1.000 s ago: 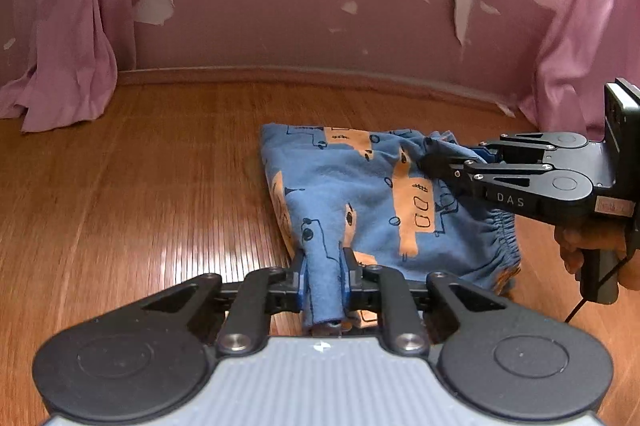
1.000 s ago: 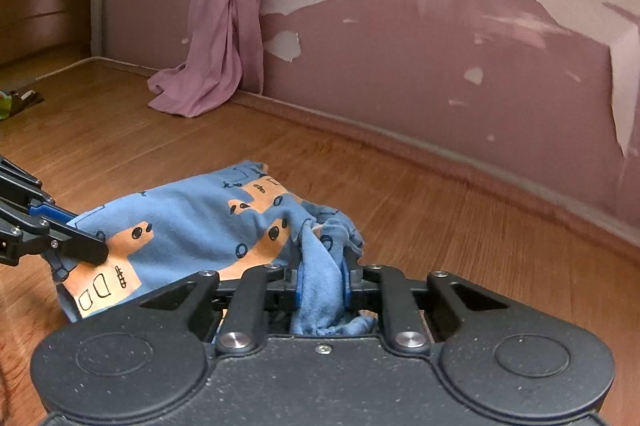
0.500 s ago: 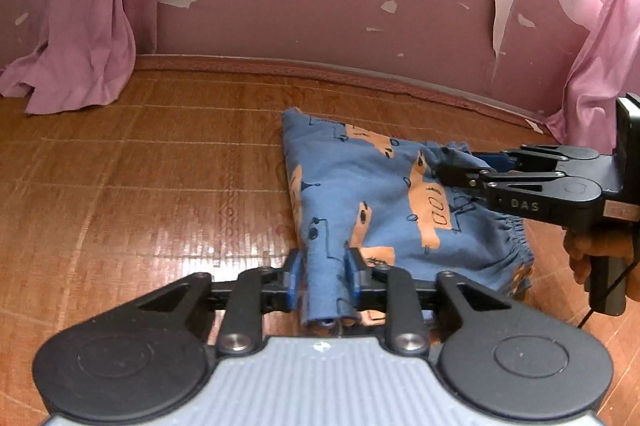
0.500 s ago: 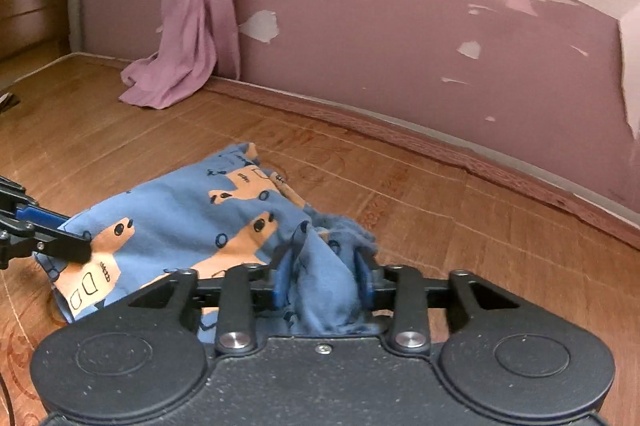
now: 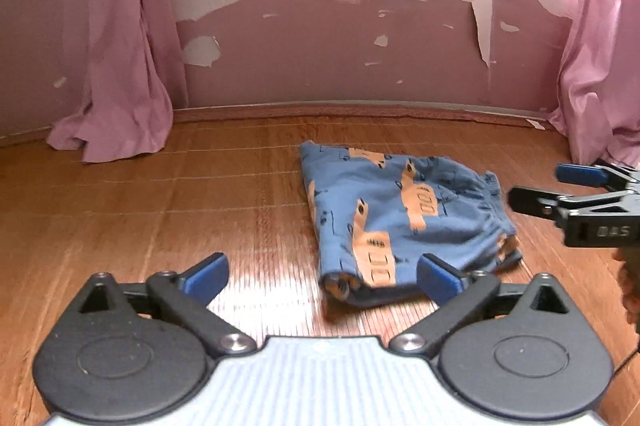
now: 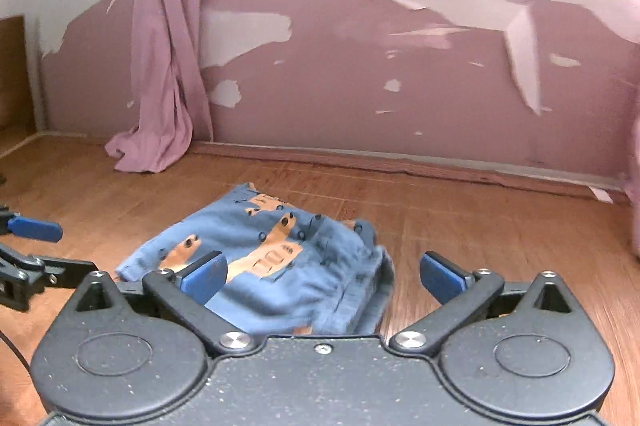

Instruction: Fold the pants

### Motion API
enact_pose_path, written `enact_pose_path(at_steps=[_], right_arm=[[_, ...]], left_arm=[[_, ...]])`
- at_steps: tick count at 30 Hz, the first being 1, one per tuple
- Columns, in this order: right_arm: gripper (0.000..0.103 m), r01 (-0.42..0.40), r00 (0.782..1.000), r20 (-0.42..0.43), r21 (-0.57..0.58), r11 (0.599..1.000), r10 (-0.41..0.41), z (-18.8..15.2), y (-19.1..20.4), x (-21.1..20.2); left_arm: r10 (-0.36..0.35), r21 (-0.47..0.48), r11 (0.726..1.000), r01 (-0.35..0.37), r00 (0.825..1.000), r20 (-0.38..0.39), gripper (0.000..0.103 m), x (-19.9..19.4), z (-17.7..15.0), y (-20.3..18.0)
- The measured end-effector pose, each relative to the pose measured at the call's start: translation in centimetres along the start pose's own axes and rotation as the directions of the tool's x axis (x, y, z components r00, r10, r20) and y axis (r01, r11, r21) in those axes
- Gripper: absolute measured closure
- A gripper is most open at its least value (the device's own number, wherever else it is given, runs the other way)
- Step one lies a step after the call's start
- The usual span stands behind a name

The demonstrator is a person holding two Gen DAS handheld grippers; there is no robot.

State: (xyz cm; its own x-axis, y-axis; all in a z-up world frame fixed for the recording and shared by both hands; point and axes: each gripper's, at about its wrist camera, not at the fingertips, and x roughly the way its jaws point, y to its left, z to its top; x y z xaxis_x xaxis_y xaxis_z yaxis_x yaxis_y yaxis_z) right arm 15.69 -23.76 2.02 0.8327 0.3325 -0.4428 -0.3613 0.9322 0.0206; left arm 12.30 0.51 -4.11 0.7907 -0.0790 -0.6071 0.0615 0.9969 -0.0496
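Floor: glossy brown wooden floor (image 5: pixel 160 210), meeting a peeling pink wall (image 5: pixel 320 38).
Pants: folded blue cotton pants with orange car print (image 5: pixel 400 222), flat on the floor near the wall.
Left claw (image 5: pixel 320 276): spread wide, empty.
Right claw (image 6: pixel 322 276): spread wide, empty, above the waistband end.

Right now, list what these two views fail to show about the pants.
- Near hem of the pants, right wrist view: hidden behind the right claw body.
- Underside layers, both views: covered by the top fold.
- Near corner, left wrist view: blurred.
- Right claw, left wrist view: cut off by the frame edge.
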Motion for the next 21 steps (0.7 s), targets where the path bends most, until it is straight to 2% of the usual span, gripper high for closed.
enact_pose_path(at_steps=[5,11,21], right_arm=[[0.001,0.048,0.999,-0.007,0.059,0.997,-0.048,-2.6,1.2,-4.5],[0.001,0.083,0.996,-0.036,0.111,0.99,-0.08,-4.8,2.1,-7.7],[0.001,0.076,0.997,-0.035,0.11,0.991,-0.072,-5.8,2.4,-8.5]], left_arm=[[0.0,0.034,0.999,0.0,1.0,-0.003,0.0,-2.1,-2.0,-1.2],[0.009,0.057,0.998,-0.009,1.0,-0.003,0.0,-3.4,-3.4,-1.9],[0.013,0.042,0.999,-0.012,1.0,-0.016,0.0,-4.1,-4.5,-1.8]])
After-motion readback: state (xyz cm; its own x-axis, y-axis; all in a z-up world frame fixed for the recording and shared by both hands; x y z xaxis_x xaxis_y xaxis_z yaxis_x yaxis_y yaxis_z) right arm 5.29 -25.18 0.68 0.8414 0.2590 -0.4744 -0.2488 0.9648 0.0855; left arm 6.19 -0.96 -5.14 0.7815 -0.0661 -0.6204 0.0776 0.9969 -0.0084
